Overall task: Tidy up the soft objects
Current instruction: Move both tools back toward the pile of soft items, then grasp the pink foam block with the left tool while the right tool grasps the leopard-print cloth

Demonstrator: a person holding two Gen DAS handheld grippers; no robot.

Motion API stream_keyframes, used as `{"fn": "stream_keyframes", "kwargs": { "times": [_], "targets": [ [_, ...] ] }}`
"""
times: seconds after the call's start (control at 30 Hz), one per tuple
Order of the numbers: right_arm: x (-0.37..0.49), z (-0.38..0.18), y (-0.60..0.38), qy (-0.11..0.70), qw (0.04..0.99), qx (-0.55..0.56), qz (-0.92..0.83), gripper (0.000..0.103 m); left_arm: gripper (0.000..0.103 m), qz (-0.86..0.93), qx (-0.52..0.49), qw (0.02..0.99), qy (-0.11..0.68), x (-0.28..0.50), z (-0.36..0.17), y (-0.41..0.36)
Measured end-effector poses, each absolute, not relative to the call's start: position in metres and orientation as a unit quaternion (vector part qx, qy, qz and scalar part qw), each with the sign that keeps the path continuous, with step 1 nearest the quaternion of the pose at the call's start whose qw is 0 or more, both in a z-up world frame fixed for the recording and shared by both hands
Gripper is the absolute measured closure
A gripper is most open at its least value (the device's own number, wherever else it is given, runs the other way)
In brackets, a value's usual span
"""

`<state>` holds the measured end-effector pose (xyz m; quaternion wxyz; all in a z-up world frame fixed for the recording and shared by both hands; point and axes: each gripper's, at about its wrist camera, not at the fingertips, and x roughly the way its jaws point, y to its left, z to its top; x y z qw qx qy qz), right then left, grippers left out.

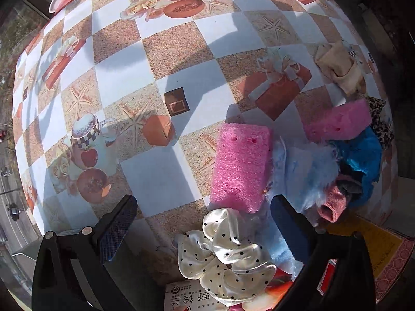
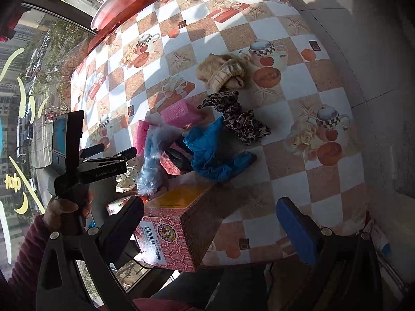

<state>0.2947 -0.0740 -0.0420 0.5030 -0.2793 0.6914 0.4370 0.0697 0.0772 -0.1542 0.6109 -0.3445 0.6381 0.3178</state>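
Both grippers are spread wide with nothing between the fingers. The left gripper hangs over the near edge of the table, right above a cream polka-dot scrunchie that lies half on the edge, next to a printed box. The right gripper sits further back, over a pink patterned box at the near edge – empty too.

The soft stuff is all heaped near that same edge: a pink sponge just beyond the scrunchie, a second pink sponge farther back and apart from the first, and a fluffy light-blue piece squeezed between them. A bright blue cloth touches the fluffy one, with a small pink-and-dark knit thing tucked in between. A leopard-print scrunchie lies just beside the blue cloth, and a beige furry piece sits on its own toward the middle of the table.

A red plate sits at the far edge, well away from the pile. A hand in a dark red sleeve holds the left gripper's handle.
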Motion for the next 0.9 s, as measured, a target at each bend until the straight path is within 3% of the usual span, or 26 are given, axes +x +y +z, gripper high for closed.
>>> {"fn": "stream_keyframes", "kwargs": {
  "times": [0.13,0.33,0.57,0.9],
  "targets": [
    [0.301,-0.061,-0.066,0.702,0.486,-0.291,0.432,0.000,0.000,0.313,-0.344,0.604,0.647,0.078,-0.167,0.080],
    [0.303,-0.075,-0.049,0.706,0.474,-0.300,0.432,0.000,0.000,0.412,-0.255,0.575,0.659,0.069,-0.170,0.100],
    [0.315,-0.101,-0.029,0.685,0.497,-0.333,0.416,0.000,0.000,0.401,-0.304,0.608,0.614,0.055,-0.141,0.108],
    [0.317,-0.154,0.011,0.693,0.486,-0.349,0.404,0.000,0.000,0.408,-0.331,0.584,0.619,0.094,-0.171,0.112]
  ]
}}
